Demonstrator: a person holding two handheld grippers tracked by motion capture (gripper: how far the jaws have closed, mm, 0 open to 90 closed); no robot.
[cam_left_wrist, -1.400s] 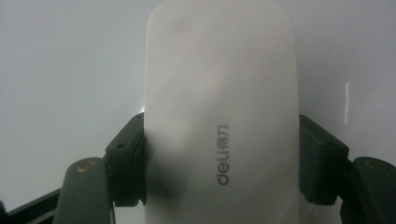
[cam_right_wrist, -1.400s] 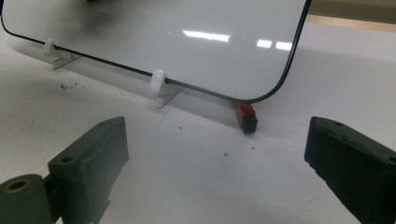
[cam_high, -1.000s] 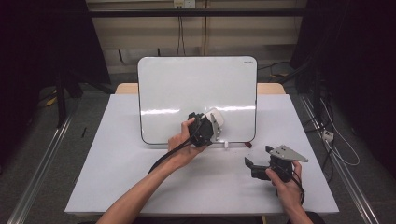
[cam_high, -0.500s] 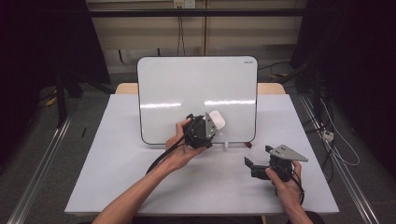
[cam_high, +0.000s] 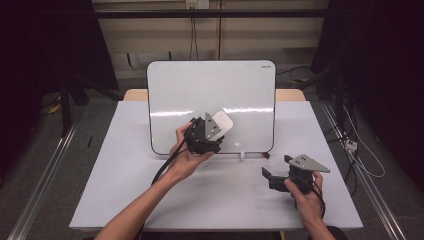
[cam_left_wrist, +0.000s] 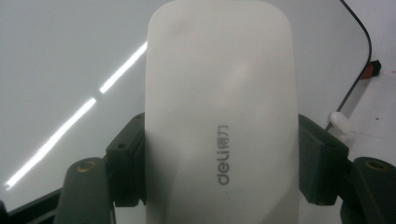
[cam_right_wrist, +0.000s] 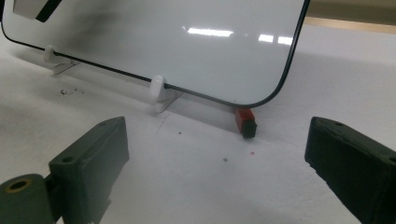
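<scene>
Left gripper (cam_high: 212, 131) clamped on a white eraser (cam_left_wrist: 222, 112) before the whiteboard (cam_high: 210, 95). Right gripper (cam_right_wrist: 215, 168) wide open, holding nothing, low over the white counter (cam_high: 125, 190); dark room behind

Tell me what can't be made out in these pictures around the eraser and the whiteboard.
- Eraser: its lower end is cut off by the bottom edge of the left gripper view; its wiping face is turned away.
- Whiteboard: the part behind the eraser and left gripper is hidden in the high view.
- Small red and black thing: partly tucked under the whiteboard's corner in the right gripper view; too small to identify.
</scene>
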